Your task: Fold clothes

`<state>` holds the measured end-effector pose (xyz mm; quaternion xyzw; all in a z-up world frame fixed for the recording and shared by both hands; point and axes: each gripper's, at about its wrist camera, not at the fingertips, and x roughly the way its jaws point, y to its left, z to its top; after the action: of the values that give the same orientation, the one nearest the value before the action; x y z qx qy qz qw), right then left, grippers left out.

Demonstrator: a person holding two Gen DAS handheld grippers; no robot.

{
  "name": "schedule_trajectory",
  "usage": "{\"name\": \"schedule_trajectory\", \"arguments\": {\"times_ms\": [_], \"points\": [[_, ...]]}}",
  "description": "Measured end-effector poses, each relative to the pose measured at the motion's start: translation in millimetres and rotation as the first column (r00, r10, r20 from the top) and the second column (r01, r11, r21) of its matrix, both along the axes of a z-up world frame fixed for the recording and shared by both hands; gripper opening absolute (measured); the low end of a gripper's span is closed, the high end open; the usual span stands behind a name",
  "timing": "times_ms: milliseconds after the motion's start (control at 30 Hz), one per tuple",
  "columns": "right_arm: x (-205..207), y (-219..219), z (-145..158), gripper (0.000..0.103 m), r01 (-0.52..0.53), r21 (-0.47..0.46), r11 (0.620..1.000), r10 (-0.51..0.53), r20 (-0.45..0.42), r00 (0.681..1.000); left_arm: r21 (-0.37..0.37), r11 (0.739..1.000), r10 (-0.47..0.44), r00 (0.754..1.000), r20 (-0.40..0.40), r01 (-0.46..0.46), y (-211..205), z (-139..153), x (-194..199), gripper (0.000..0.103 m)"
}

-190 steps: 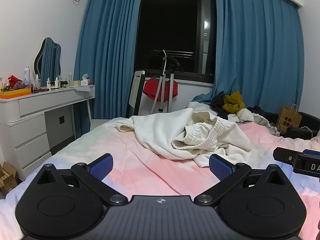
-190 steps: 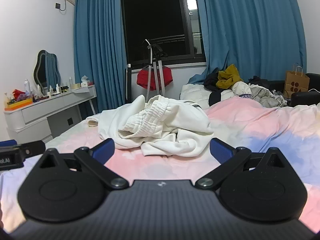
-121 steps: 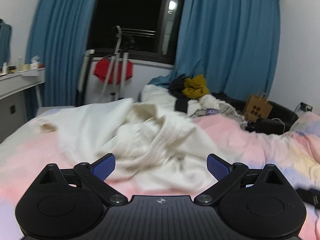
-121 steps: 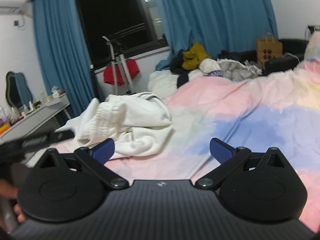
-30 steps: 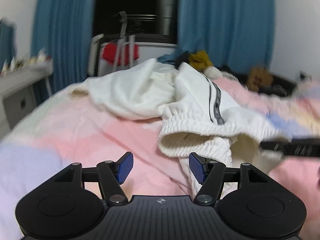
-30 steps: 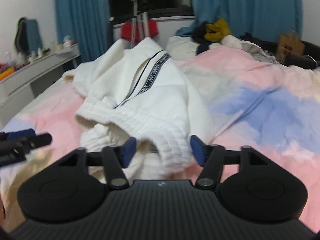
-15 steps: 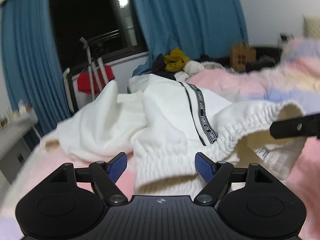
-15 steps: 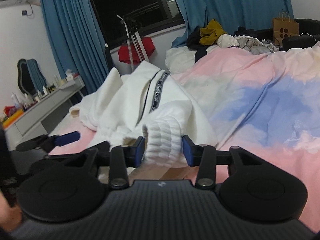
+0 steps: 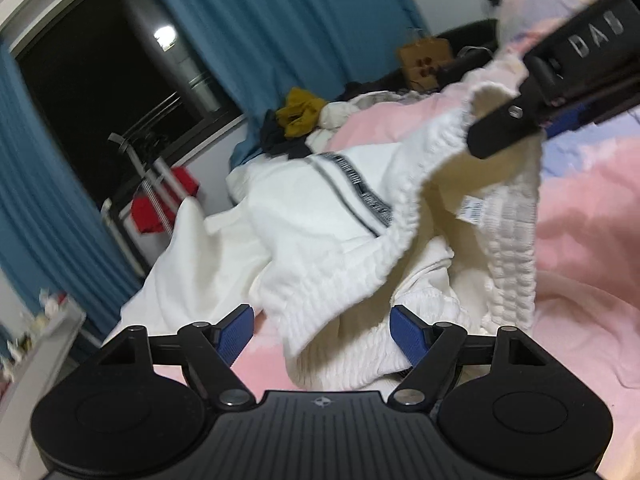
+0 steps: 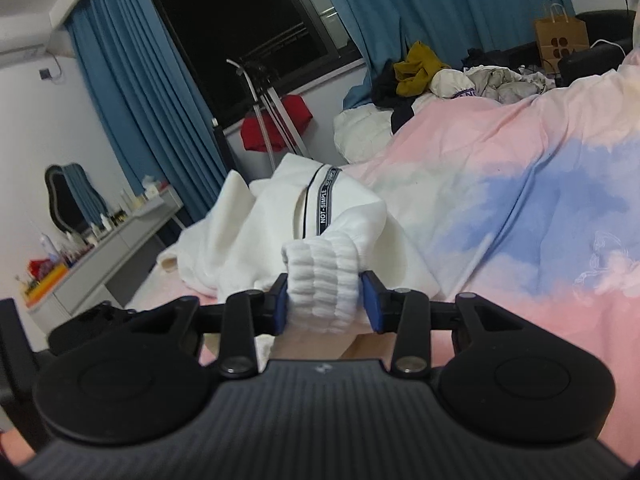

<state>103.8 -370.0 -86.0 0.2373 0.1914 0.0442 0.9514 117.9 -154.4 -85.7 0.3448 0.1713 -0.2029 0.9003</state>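
Right wrist view: the right gripper [image 10: 325, 305] pinches the ribbed elastic waistband of the white sweatpants with a black lettered side stripe [image 10: 320, 216], lifting it above the pink-and-blue tie-dye bedspread [image 10: 520, 184]. Left wrist view: the left gripper [image 9: 322, 332] stands spread, with waistband fabric drooping between its blue pads [image 9: 406, 334], untouched by them.

White trousers [image 9: 320, 232] between parted tool [image 9: 322, 330] fingers

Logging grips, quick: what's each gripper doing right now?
Left gripper: open, waistband between its jaws.
Right gripper: shut on the white ribbed-waistband sweatpants.
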Motion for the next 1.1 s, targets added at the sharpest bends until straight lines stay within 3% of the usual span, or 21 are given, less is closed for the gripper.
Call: {"name": "schedule_trajectory", "arguments": {"times_ms": [133,267,367,400,500,633,833,1000,1100], "points": [[0,-5,0,0.041,0.008,0.022,1.000,-0.008,0.004,1.000,0.112,0.992,-0.067,0.996,0.057,0.060,-28,-7,6,0.076],[0,-9,-2,0.041,-0.011,0.053,0.999,0.010,0.012,1.000,0.078,0.996,-0.051,0.998,0.048,0.048,-48,-3,29,0.072],[-1,-7,-4,0.042,-0.004,0.038,0.999,0.003,0.022,1.000,0.041,0.999,-0.037,0.999,0.036,0.036,-60,1,46,0.043],[-1,-6,-5,0.043,0.004,0.028,1.000,-0.004,0.024,1.000,-0.006,1.000,-0.016,1.000,0.025,0.016,-57,7,51,0.024],[-4,-1,-7,0.042,0.013,0.005,1.000,-0.013,0.029,0.999,-0.178,0.982,0.072,0.997,0.006,-0.070,-37,30,64,0.019],[-10,24,-9,0.051,-0.026,-0.077,0.997,0.030,0.047,0.998,-0.372,0.914,0.165,0.986,-0.016,-0.159,0,59,77,0.018],[-13,74,-23,0.057,-0.100,-0.285,0.953,0.107,0.009,0.994,-0.534,0.809,0.272,0.962,-0.030,-0.245,58,77,79,0.017],[-2,87,-47,0.057,-0.151,-0.264,0.953,0.127,-0.104,0.986,-0.621,0.722,0.334,0.939,-0.075,-0.306,118,69,81,0.016],[-1,87,-50,0.057,-0.169,-0.201,0.965,0.148,-0.114,0.982,-0.678,0.643,0.365,0.921,-0.138,-0.357,163,60,79,0.016]]}}
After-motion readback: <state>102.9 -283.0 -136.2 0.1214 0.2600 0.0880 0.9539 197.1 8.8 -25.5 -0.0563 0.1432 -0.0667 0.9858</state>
